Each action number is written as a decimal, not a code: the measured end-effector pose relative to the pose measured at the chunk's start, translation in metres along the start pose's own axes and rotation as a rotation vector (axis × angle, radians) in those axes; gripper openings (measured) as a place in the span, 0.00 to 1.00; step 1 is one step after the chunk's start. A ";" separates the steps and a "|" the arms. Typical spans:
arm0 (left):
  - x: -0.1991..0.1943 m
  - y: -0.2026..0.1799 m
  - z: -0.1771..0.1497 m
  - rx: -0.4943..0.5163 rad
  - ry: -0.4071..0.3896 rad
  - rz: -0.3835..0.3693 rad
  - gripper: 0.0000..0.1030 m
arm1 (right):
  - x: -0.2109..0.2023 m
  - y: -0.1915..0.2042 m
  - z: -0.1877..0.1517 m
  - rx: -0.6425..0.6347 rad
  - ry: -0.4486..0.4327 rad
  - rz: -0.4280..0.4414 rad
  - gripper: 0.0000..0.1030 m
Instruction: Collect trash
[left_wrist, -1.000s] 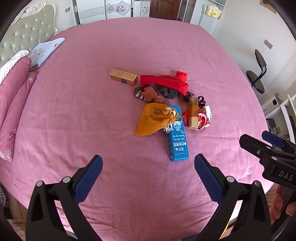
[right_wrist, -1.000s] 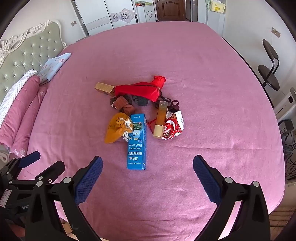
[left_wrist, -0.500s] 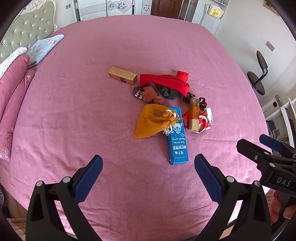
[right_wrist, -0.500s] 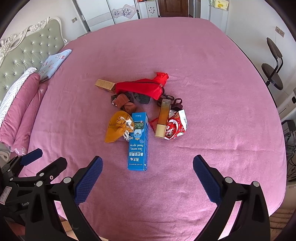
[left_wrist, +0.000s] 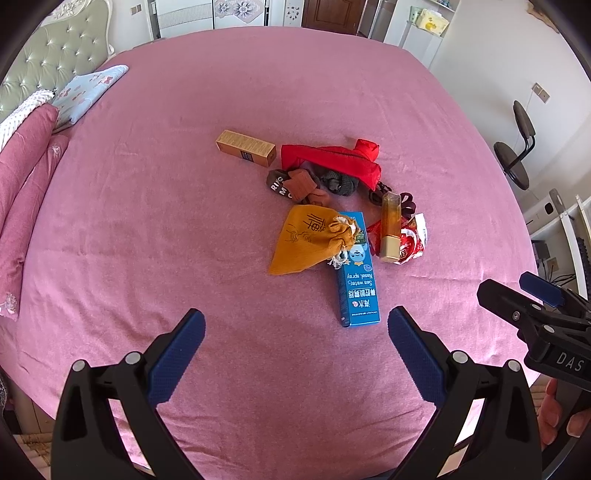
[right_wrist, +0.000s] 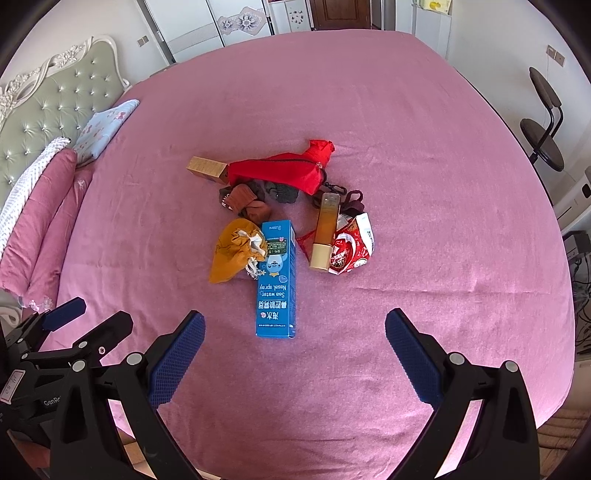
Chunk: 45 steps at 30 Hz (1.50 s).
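Centre frame, bed (left_wrist: 184, 184): clutter pile untouched.
Red wrapper (right_wrist: 351, 251): under amber bottle (right_wrist: 325, 230), right of blue box (right_wrist: 277, 284).
Left gripper (left_wrist: 295, 354): wide open, empty.
Right gripper (right_wrist: 293, 354): wide open, empty.
Progress: nothing collected yet, by my judgement.

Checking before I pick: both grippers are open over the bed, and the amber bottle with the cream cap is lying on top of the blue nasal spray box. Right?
Not quite. The amber bottle lies on the red snack wrapper, beside the blue nasal spray box, not on it; the right wrist view shows bedcover between them. The rest holds: left gripper and right gripper are open over the bed.
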<state>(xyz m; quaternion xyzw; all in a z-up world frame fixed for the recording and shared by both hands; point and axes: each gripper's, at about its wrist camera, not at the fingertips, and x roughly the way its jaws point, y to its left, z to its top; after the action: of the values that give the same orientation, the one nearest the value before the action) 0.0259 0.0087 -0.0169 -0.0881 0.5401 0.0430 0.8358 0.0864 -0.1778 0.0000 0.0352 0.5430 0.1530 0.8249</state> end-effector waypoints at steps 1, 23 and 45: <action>0.000 0.000 0.000 0.000 -0.002 0.003 0.96 | 0.000 0.000 0.000 0.002 0.001 0.001 0.92; 0.044 0.023 0.004 -0.075 0.027 -0.038 0.96 | 0.036 0.014 0.014 -0.023 0.032 0.036 0.92; 0.144 0.035 0.001 -0.124 0.156 -0.061 0.96 | 0.203 0.046 0.062 -0.104 0.186 0.130 0.57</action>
<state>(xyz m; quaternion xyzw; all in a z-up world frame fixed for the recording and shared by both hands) 0.0802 0.0399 -0.1517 -0.1591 0.5971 0.0439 0.7850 0.2067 -0.0686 -0.1440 0.0133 0.6052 0.2368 0.7599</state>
